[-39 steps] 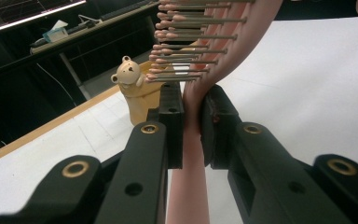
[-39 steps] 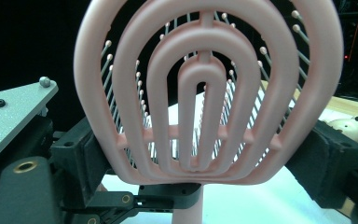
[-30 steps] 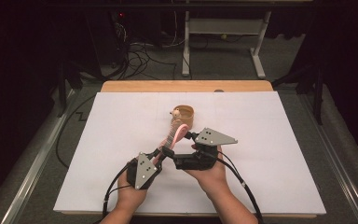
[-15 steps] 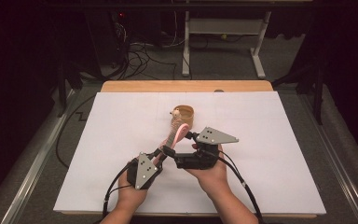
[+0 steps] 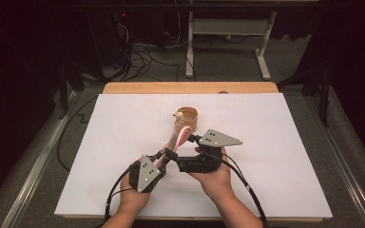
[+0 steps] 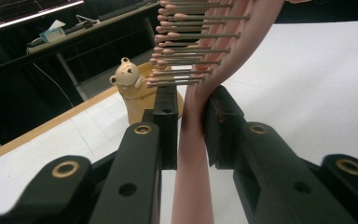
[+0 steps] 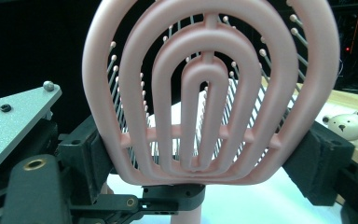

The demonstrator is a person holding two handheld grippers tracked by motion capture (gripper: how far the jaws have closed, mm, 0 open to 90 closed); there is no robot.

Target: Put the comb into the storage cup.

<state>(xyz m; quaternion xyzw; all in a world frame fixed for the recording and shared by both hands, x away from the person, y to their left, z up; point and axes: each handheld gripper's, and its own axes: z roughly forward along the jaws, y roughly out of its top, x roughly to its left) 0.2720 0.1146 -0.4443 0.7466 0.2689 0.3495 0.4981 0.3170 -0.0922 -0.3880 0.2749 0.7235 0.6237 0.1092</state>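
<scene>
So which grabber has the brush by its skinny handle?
The left gripper: the pink brush handle sits between its jaws, which have just been opening slightly. The right gripper clamps the wide head instead.

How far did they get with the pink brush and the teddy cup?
Done: the pink hairbrush is lifted off the table. In hand: the right gripper clamps its head while the left gripper, just loosening, pinches the handle. Left: probably reaching the teddy cup.
</scene>
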